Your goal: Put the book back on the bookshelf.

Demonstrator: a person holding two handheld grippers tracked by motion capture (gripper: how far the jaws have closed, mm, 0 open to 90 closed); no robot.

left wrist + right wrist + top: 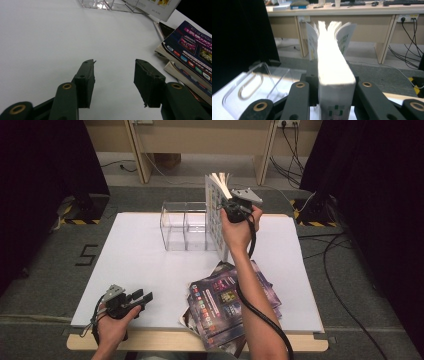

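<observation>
Right jaws: clamped on either side of a thick white book (335, 75), pads pressed against its covers; no earlier frame to hold this against.
Right gripper (231, 210): raised above the far half of the table, held in the person's right hand.
Book: upright, pages fanning open at its top edge; in the high view its lower corner is down beside the right end of the clear plastic holder (184, 231).
Left jaws: spread apart with nothing between them.
Left gripper (140, 298): low over the near left part of the white table (150, 270), pointing toward the middle.
Stack: several glossy dark-covered booklets (225, 302) lie piled at the near edge, right of the left gripper.
</observation>
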